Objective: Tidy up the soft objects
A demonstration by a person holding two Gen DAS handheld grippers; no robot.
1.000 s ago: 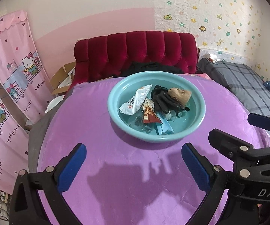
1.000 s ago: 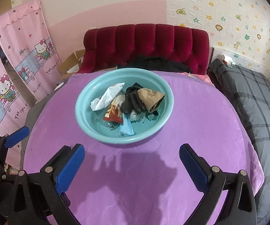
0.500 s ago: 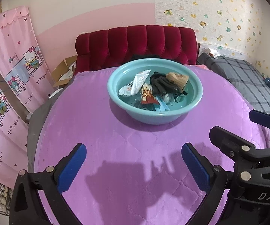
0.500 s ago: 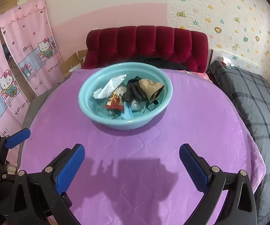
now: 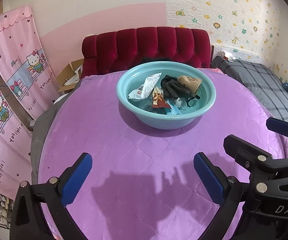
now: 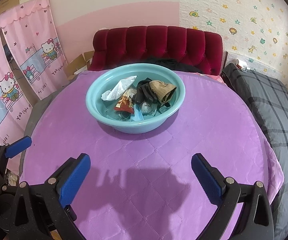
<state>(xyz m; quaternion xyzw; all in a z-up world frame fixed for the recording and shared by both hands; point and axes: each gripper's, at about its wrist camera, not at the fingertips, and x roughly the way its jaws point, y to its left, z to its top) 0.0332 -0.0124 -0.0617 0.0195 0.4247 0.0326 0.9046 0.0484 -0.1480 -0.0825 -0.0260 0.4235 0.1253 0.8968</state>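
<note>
Left gripper and right gripper: both with blue pads spread wide, holding nothing, poised above the near part of the table.
Round table under a purple quilted cover.
Red tufted headboard behind it; grey plaid bedding to the right; pink cartoon-cat curtains to the left.
Teal basin, toward the table's far side, holding a black glove, a tan sock, a white wrapper and a red packet; smaller items beneath are hard to identify.
</note>
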